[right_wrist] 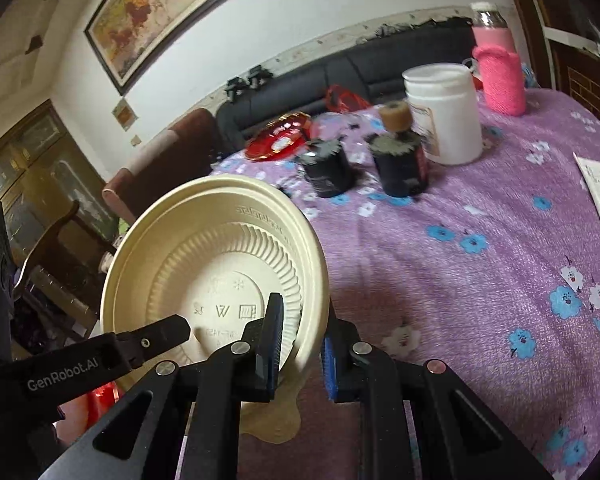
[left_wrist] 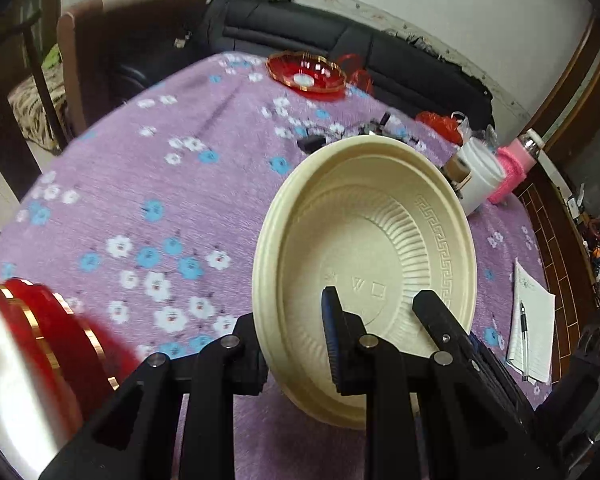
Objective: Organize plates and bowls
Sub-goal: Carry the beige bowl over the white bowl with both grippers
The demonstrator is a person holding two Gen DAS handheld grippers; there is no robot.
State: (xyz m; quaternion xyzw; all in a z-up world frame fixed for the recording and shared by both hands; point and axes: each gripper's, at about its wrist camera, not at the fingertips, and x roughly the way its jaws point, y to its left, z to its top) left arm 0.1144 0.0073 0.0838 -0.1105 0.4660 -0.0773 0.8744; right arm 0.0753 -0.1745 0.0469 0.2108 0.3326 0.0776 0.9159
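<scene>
Since the cream plate [left_wrist: 364, 248] is held on edge off the tablecloth [left_wrist: 148, 168], in the left wrist view it is seen nearer than the white jar [left_wrist: 480, 178] and to its left. The long axis is read as near vertical, the rim running up from the jaws. The left gripper [left_wrist: 294, 354] is clamped narrow on the lower rim: one finger is hidden behind the plate, and the blue-padded one is laid on the ribbed face. A finger [left_wrist: 436, 316] of the other tool is noted on the same face, on the jar side. A stack of red plates [left_wrist: 48, 332] is blurred far left of the jar. A red dish [left_wrist: 306, 72] is set well beyond the jar, and a notepad [left_wrist: 534, 320] lies nearer than it.

In the right wrist view, the plate is found well left of the jar [right_wrist: 444, 116] and nearer the camera, with its stamped face shown. The right gripper [right_wrist: 300, 354] is closed narrow across the lower right rim, and the rim is passed between the pads. Whether the outer pad presses fully cannot be told. A finger [right_wrist: 156, 336] of the left tool crosses the face from the left. Two dark jars [right_wrist: 404, 164] stand just left of the white jar.

Both tools are judged equally near, on one rim from opposite sides. One must be released before the plate can be carried to the red stack.
</scene>
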